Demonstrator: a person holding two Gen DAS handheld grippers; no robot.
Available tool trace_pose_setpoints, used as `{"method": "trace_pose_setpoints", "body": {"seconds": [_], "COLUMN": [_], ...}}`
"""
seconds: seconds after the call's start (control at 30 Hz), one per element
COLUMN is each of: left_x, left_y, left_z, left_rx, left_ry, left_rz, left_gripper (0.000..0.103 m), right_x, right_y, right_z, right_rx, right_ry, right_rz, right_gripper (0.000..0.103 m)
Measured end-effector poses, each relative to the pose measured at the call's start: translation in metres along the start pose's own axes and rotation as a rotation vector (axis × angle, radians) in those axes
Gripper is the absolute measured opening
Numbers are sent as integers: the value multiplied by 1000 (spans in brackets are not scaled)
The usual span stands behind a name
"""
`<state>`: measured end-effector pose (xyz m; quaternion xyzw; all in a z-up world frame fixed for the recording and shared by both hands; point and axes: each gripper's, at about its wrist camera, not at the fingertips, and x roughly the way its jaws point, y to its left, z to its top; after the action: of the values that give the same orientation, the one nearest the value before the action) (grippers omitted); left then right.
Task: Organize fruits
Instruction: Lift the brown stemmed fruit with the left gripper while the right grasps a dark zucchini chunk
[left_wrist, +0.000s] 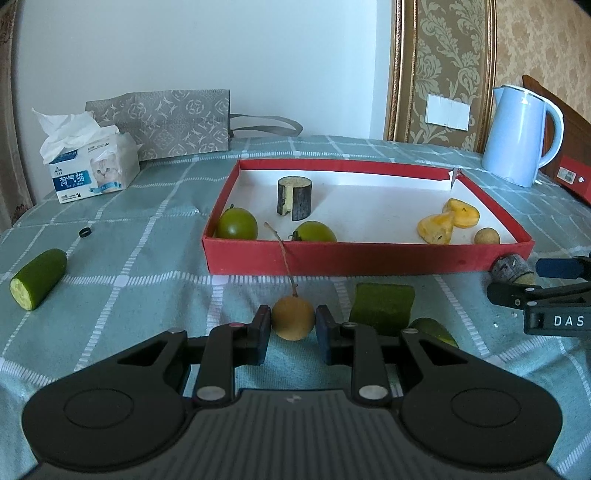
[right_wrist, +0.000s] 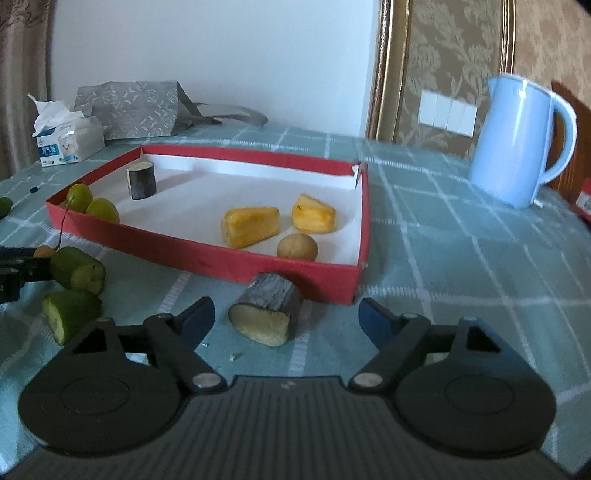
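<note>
My left gripper (left_wrist: 293, 326) is shut on a small round tan fruit (left_wrist: 293, 317) with a long thin stem, held just in front of the red box (left_wrist: 365, 256). My right gripper (right_wrist: 286, 317) stands open on either side of a dark-skinned cut piece (right_wrist: 267, 308), which lies on the cloth against the box's front right corner; the pads do not touch it. Inside the box are two green tomatoes (left_wrist: 236, 223), an upright dark cylinder (left_wrist: 294, 197), two yellow chunks (right_wrist: 249, 226) and a small brown round fruit (right_wrist: 297, 246).
Green cut pieces lie on the checked cloth: one far left (left_wrist: 37, 282) and two between the grippers (right_wrist: 79, 271). A blue kettle (left_wrist: 521, 136) stands back right. A tissue box (left_wrist: 92, 166) and a paper bag (left_wrist: 166, 122) are back left, with a small black ring (left_wrist: 85, 232) nearby.
</note>
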<state>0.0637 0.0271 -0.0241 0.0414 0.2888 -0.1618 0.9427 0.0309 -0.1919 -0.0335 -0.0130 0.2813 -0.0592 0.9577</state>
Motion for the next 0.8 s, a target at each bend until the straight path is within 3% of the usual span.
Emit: {"method": "trace_pose_setpoints", "body": {"seconds": [0.13, 0.2, 0.37, 0.8], "left_x": [0, 0, 1, -3], "left_y": [0, 0, -2, 3], "left_z": [0, 0, -1, -1], "left_rx": [0, 1, 8, -18], "left_ry": [1, 1, 3, -7], "left_rz": [0, 1, 9, -3], "left_gripper": [26, 26, 26, 26], "right_x": [3, 2, 0, -7], "right_y": [2, 4, 6, -2], "right_z": [0, 0, -1, -4], "right_rx": [1, -5, -15, 25], "right_ry": [17, 8, 2, -9], "right_rz": [10, 26, 57, 103], "right_gripper": [78, 54, 40, 39]}}
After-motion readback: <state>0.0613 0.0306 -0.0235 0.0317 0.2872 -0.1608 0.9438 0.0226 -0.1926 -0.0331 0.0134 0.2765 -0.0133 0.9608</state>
